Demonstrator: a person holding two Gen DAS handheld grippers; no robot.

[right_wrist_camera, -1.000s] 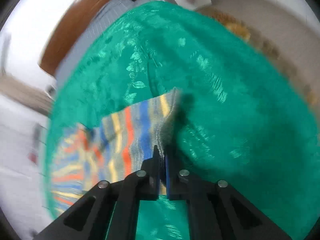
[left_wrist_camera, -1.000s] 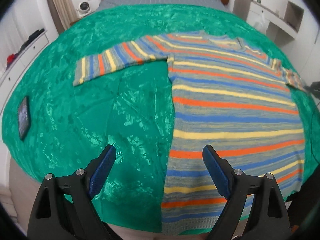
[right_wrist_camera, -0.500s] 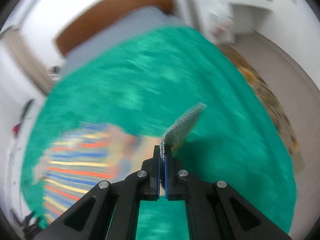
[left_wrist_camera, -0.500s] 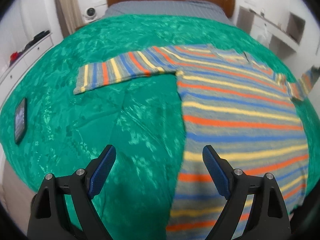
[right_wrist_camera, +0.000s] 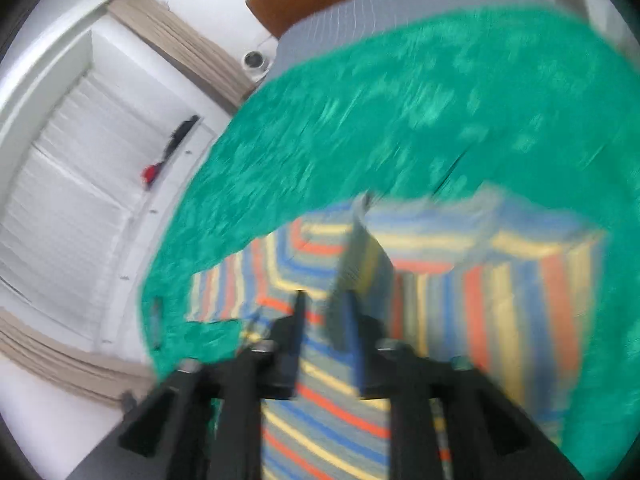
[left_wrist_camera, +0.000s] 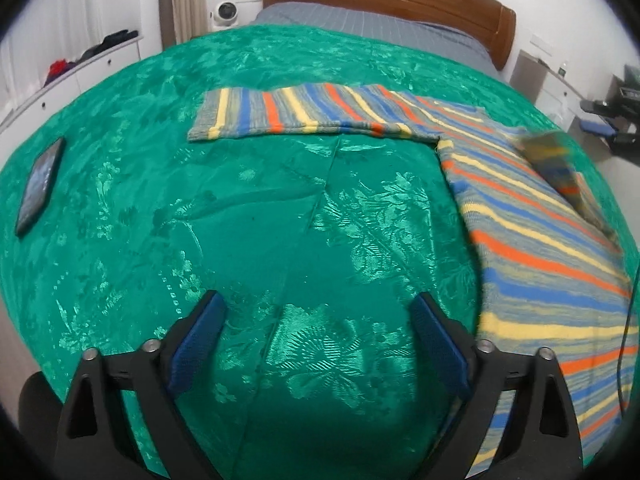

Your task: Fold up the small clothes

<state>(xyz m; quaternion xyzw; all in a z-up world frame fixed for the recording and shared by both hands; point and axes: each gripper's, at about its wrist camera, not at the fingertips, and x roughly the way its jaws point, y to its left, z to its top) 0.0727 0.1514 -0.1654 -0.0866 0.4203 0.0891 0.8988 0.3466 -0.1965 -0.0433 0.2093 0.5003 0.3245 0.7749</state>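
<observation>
Left-wrist view, reading across from the striped sweater (left_wrist_camera: 532, 216) as my landmark: far to its left a dark phone (left_wrist_camera: 39, 185) lies flat on the green bedspread (left_wrist_camera: 248, 220), and beyond that a white dresser (left_wrist_camera: 76, 76) carries some dark and red clothes. Behind the sweater stand the wooden headboard (left_wrist_camera: 384, 4) and a small white camera (left_wrist_camera: 226, 12); past its right side sits a white desk (left_wrist_camera: 560, 80). Nothing lies between my tongs and the knit.

My left tongs (left_wrist_camera: 320, 344) stand wide, holding nothing, over bare bedspread just left of the sweater's body. One sleeve (left_wrist_camera: 304, 110) stretches flat out to the left from the sweater's shoulder, well ahead of these tongs.

Only this view shows the phone and the outstretched sleeve plainly. In the right-wrist view, blurred by motion, I see the sweater (right_wrist_camera: 500, 300) from above, which the left view cannot give me. There the other sleeve (right_wrist_camera: 362, 264) rises up from my right tongs (right_wrist_camera: 326, 340), over the sweater's body. Its end sits in a narrow gap against the right-hand finger; the blur keeps me from telling whether the jaws truly pinch it.
</observation>
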